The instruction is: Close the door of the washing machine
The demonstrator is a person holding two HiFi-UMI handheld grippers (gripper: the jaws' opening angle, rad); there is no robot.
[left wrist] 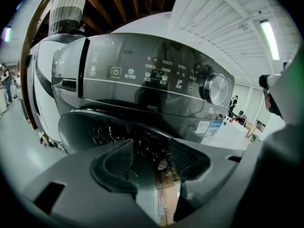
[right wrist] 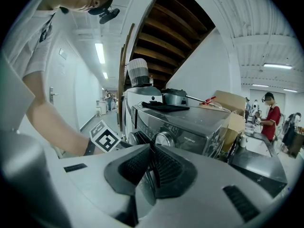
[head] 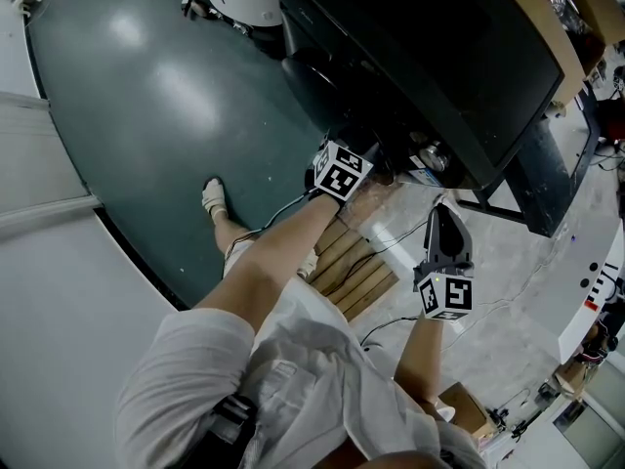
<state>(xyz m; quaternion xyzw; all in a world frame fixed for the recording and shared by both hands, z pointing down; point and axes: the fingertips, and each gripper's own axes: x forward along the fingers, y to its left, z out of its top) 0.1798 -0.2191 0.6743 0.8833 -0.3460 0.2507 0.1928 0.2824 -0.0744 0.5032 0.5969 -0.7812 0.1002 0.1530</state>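
The door [left wrist: 90, 127] of the washing machine [left wrist: 142, 75] looks open and not pushed shut yet, with the left tongs [left wrist: 152, 152] apart right by it and the right tongs [right wrist: 151, 156] closed together.

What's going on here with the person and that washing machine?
A person stands at the front of a dark washing machine with a gripper in each hand. The left gripper, jaws apart and empty, is close up to the round door just below the control panel. The right gripper is off to the side, jaws together and empty. How far the door is from shut is hard to tell.
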